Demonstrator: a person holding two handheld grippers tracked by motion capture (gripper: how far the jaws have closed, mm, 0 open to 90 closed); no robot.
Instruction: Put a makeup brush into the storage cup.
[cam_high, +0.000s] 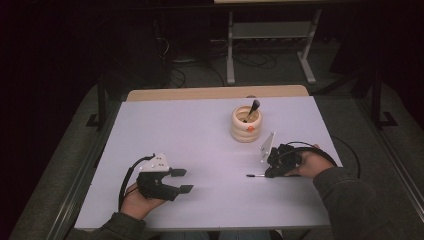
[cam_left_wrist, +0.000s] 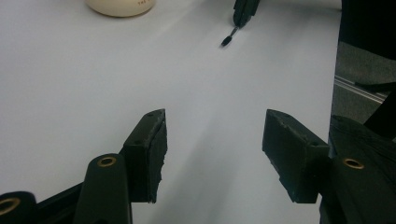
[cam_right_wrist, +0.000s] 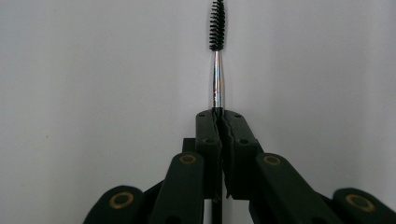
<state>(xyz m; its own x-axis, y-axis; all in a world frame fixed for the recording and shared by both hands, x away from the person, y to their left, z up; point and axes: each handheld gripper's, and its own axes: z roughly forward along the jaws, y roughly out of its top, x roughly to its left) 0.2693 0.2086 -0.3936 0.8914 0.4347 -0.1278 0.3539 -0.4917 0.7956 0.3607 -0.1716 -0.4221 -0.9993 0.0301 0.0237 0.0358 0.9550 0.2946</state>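
Right gripper: jaws clenched on the handle end of a thin spoolie brush, pads meeting around it with no gap to see. Brush runs straight out past the jaw tips: narrow metal ferrule, then a short black bristle head. In the high view the right gripper sits near the right edge of the surface, brush lying low and level, bristle end pointing toward the middle of the surface; cannot tell whether it touches.

Left gripper: jaws released, nothing between them, resting near the front left corner, well apart from the brush.

Cream ribbed holder stands behind the right gripper, toward the far edge, with another dark-headed brush leaning in it.

Handling, judged: the brush looks very light, slim and stiff along the shaft; smooth and likely to swivel or slip in the pads if bumped. Bristles soft, easily bent, so grip belongs on the handle, as now. The holder's mouth is small; the tip should go in nearly upright.
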